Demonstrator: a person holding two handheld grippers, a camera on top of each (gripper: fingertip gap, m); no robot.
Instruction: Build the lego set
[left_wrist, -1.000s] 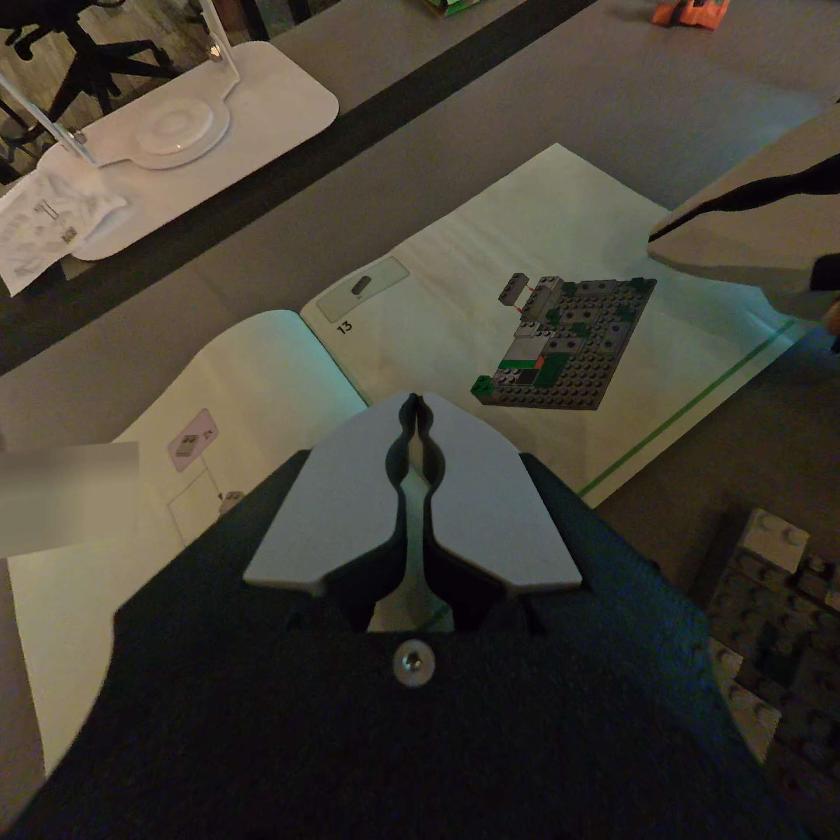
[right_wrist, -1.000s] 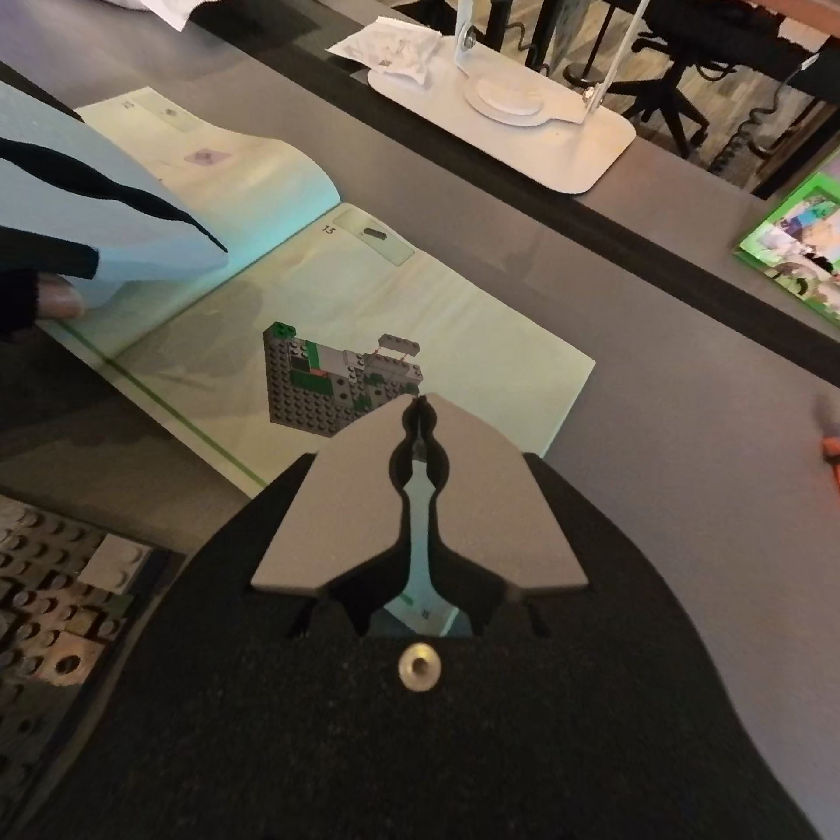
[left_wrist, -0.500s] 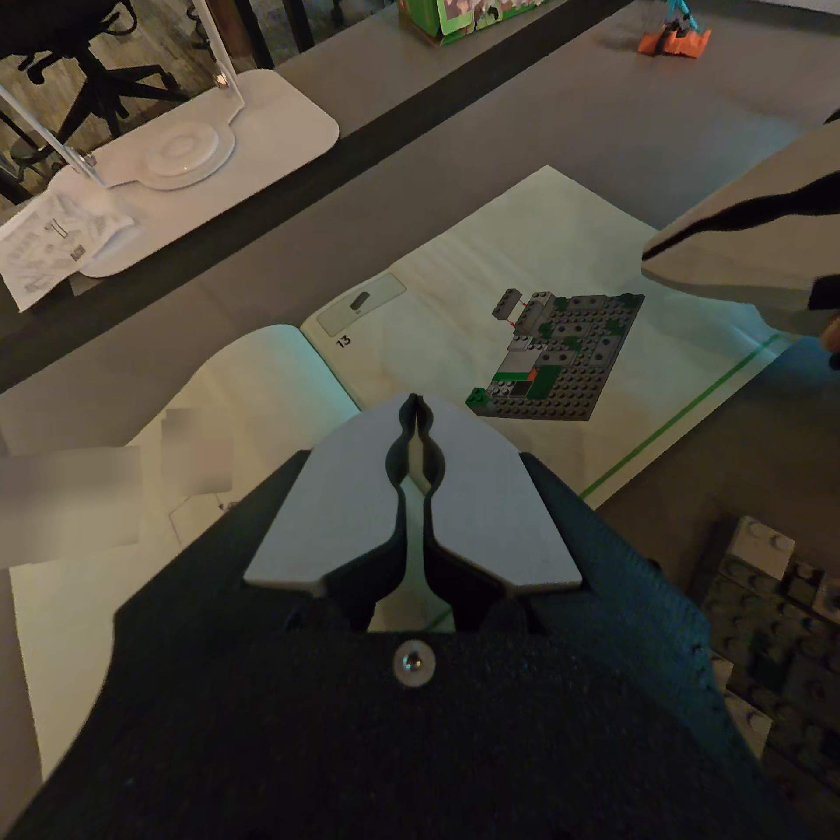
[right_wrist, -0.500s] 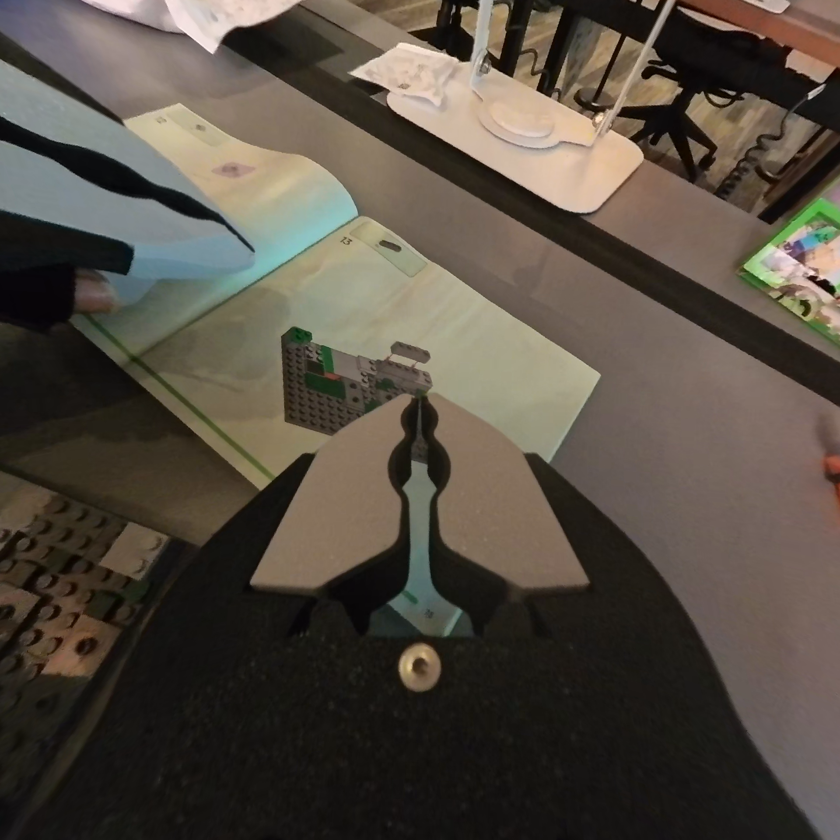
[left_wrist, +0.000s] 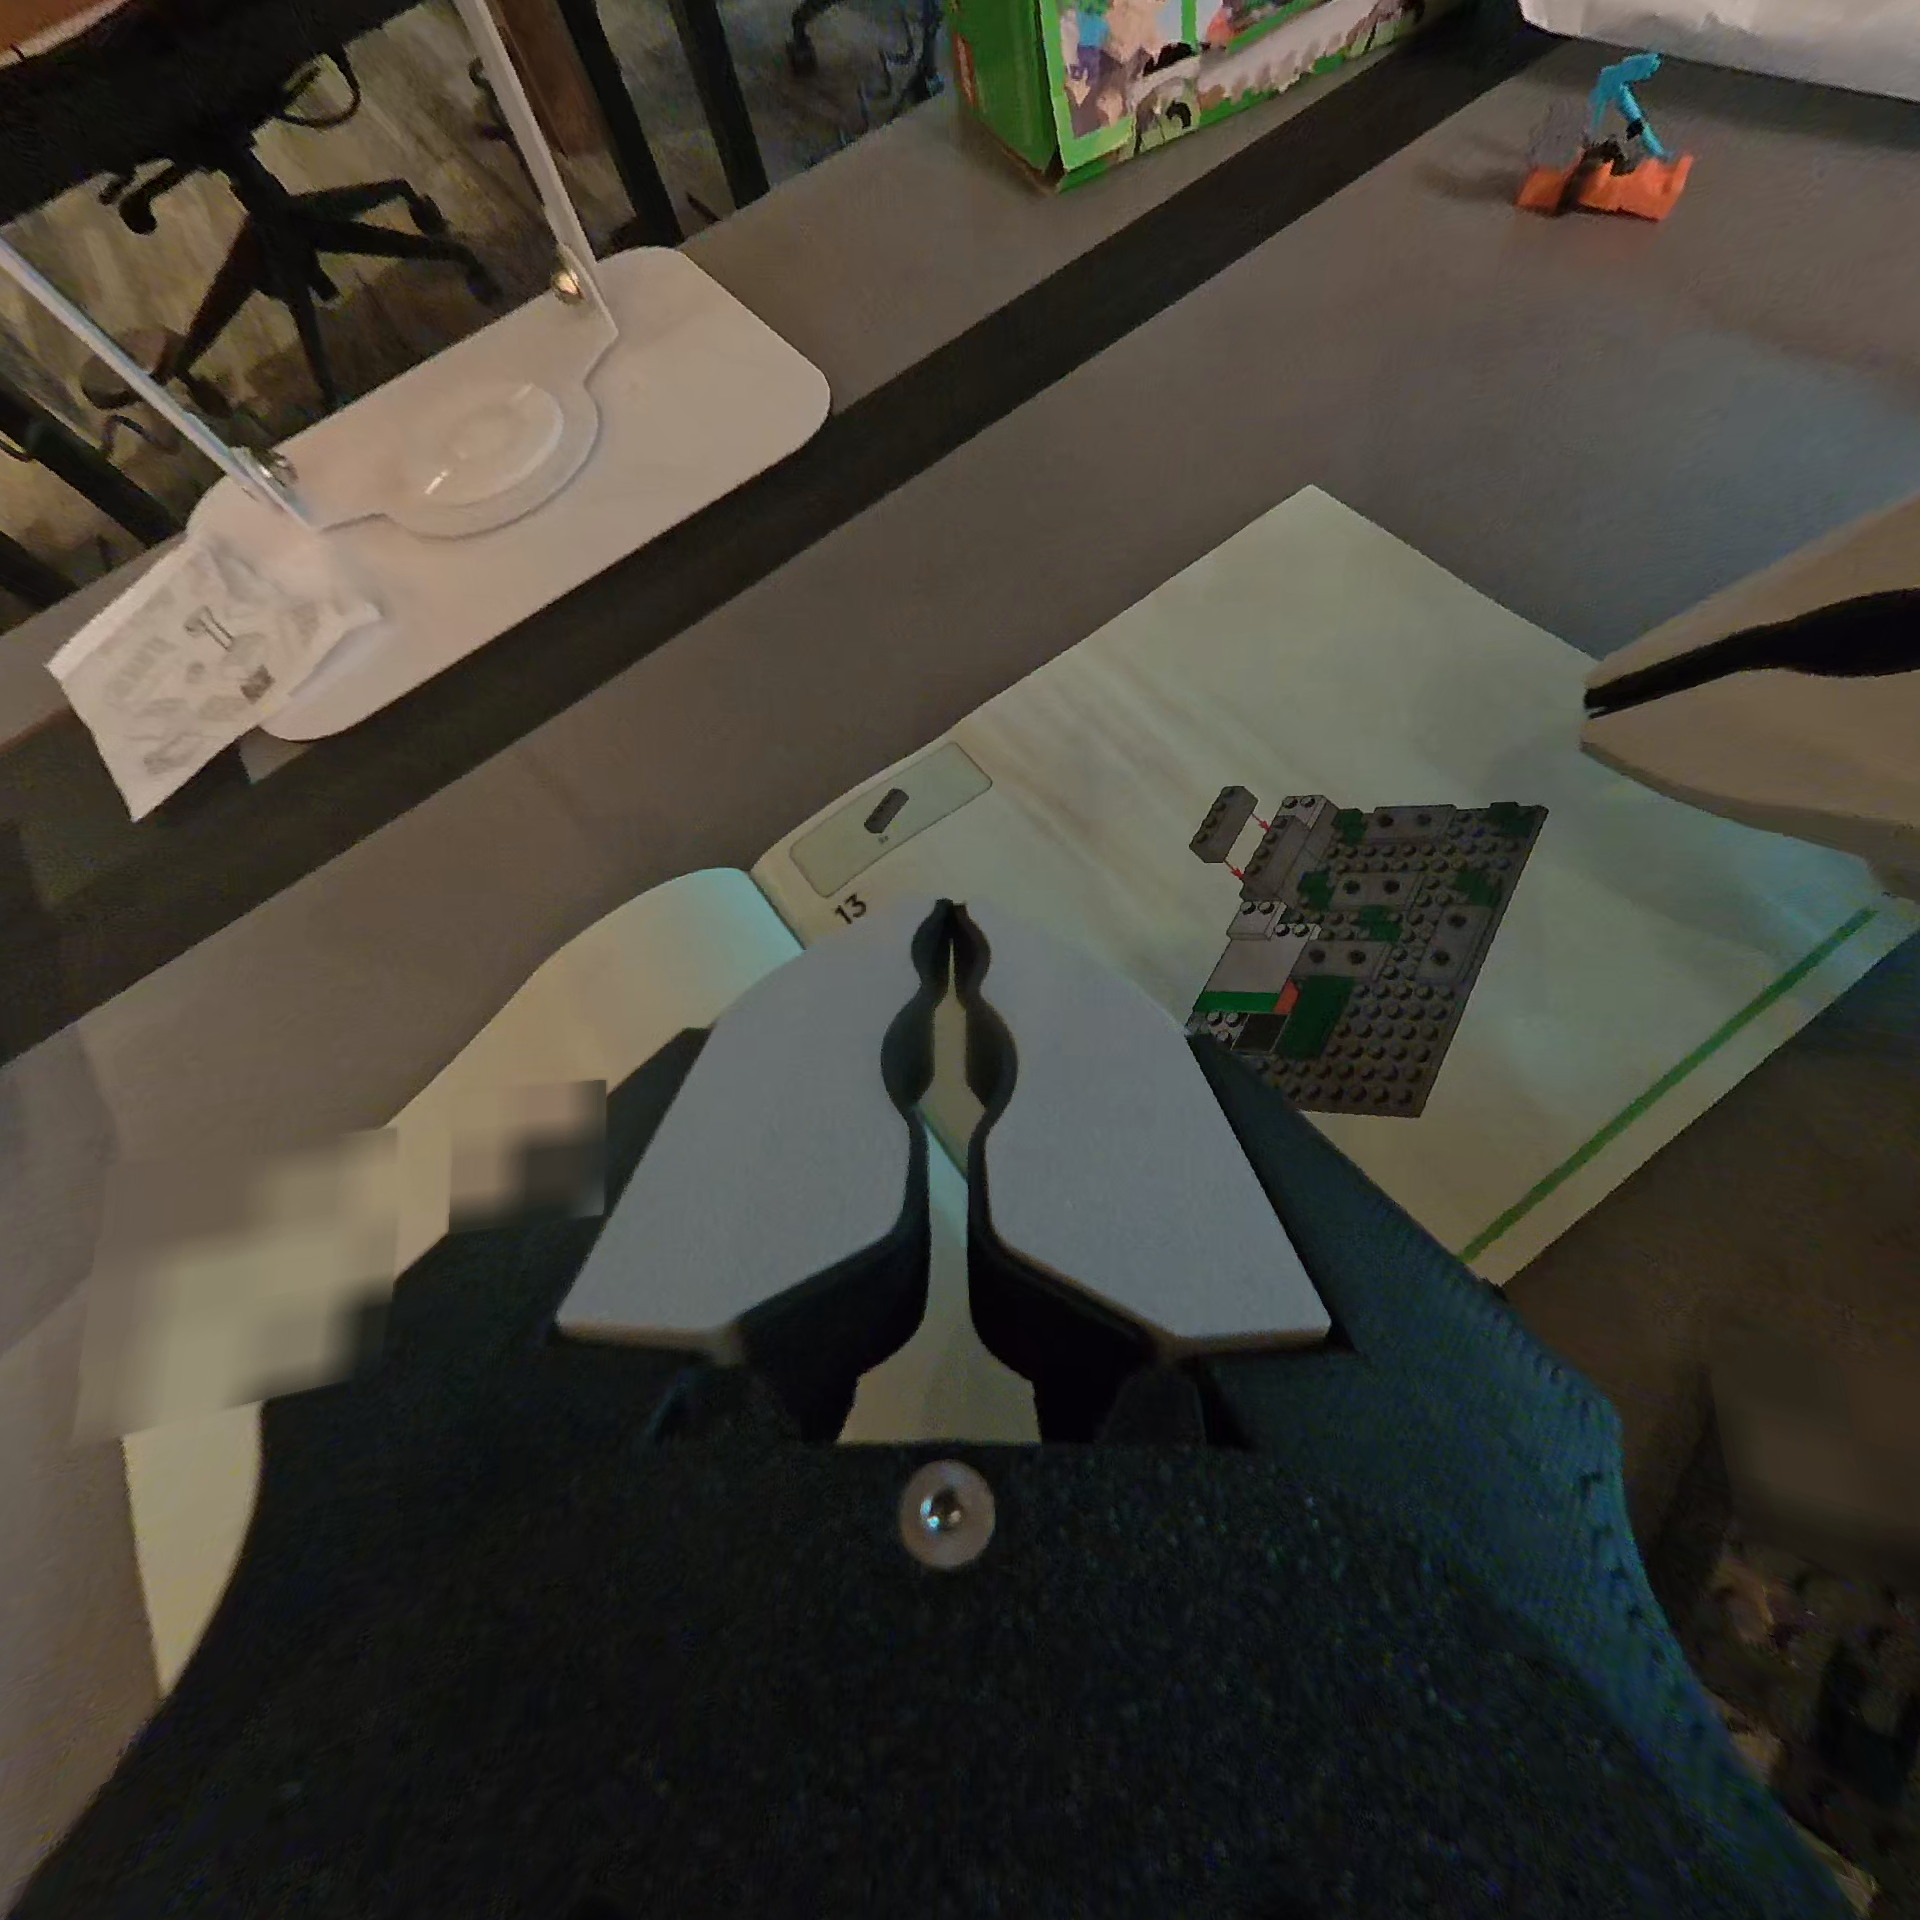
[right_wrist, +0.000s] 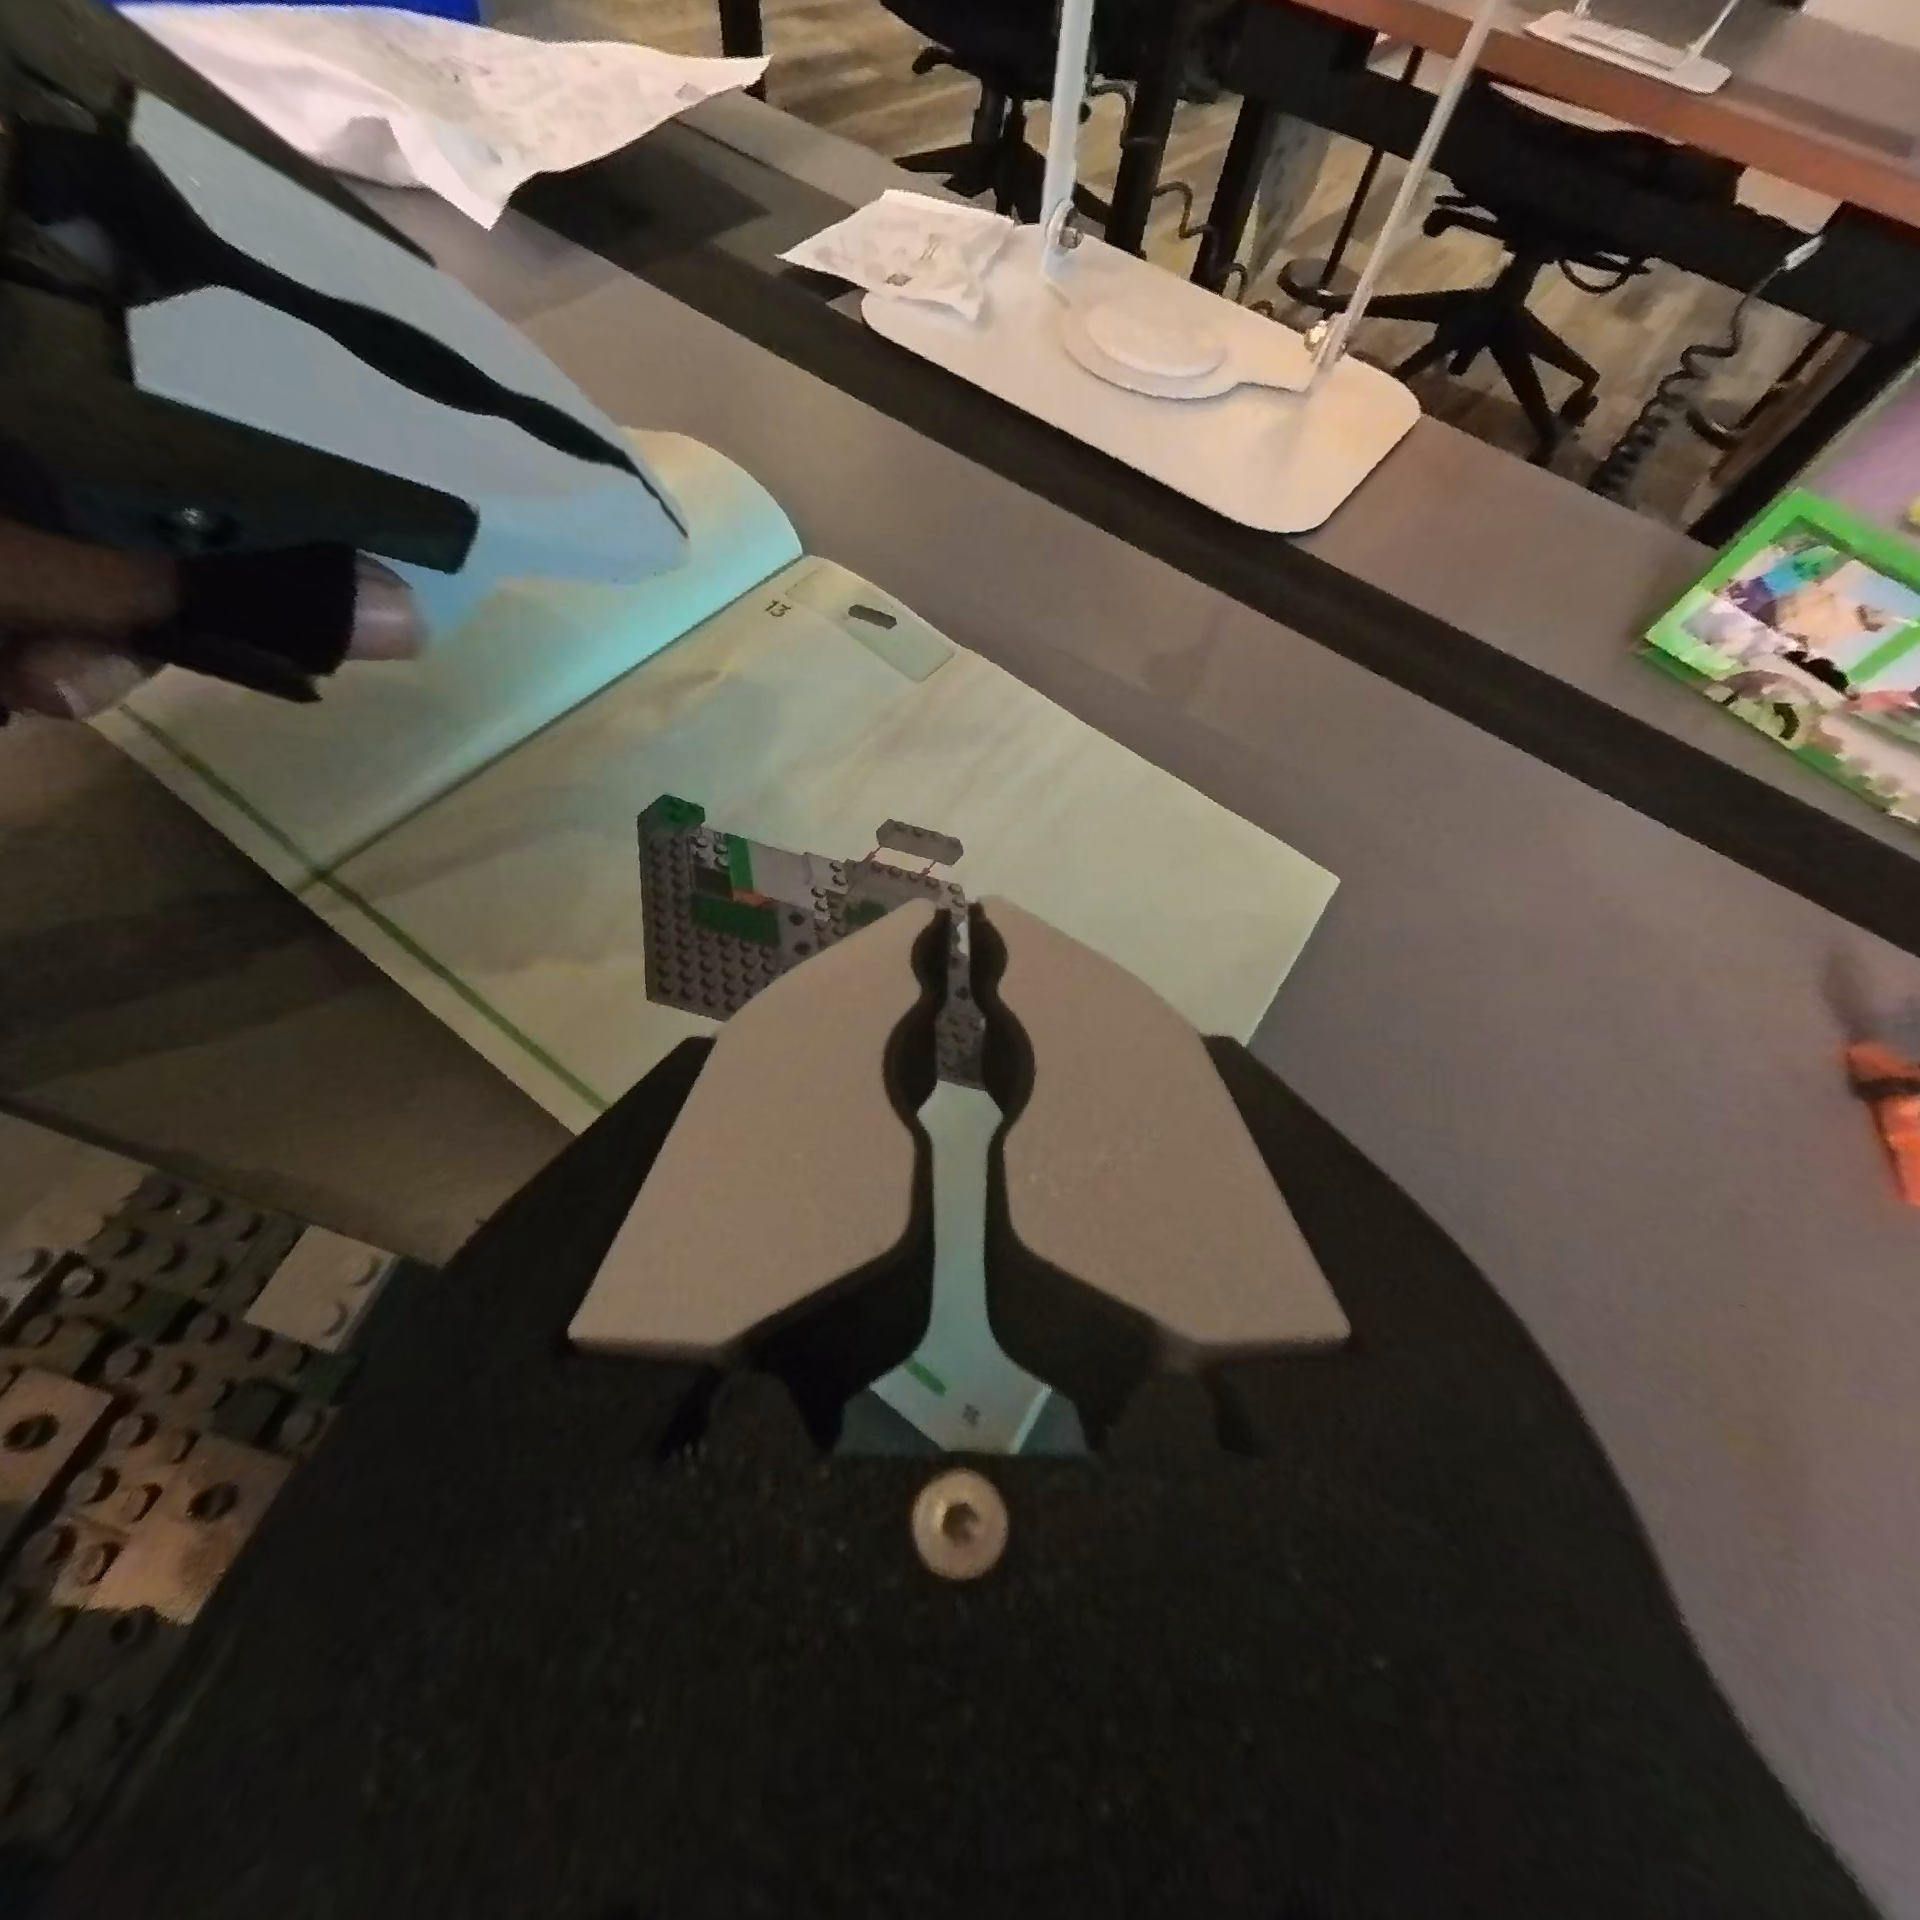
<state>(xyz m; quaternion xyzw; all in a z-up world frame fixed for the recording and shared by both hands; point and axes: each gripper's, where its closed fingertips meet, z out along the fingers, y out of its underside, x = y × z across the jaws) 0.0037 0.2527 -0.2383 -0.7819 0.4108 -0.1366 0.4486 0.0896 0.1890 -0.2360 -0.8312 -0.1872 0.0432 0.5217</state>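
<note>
Both hand-held grippers over the open instruction booklet (left_wrist: 1299, 717) lying flat on the grey tabletop (left_wrist: 1351, 343).

L hand-held gripper (left_wrist: 951, 914): fingertips pressed together, nothing between them, tips above the booklet's centre fold. In R wrist view, same unit at upper left (right_wrist: 665, 514), clenched too, w/ a gloved hand (right_wrist: 260, 613) behind it.

R hand-held gripper (right_wrist: 961, 914): tips nearly together, empty; through the gap only the printed build diagram (right_wrist: 748, 914) shows. In L wrist view, its tips come in from the right edge (left_wrist: 1595, 701), over the booklet's right page.

Lego build (right_wrist: 125, 1455): dark grey studded baseplate w/ lighter tiles on it, on the tabletop at R view's lower-left corner, just near side of the booklet, apart from both grippers. In L view, only a dim blur at the lower right edge.

Farther back: white lamp base (left_wrist: 540, 416) w/ a crumpled paper sheet (left_wrist: 197, 665) beside it, across a dark strip. Green set box (left_wrist: 1143, 73) at top centre of L view; small orange-and-teal lego model (left_wrist: 1600, 156) top right, well apart from the booklet.
</note>
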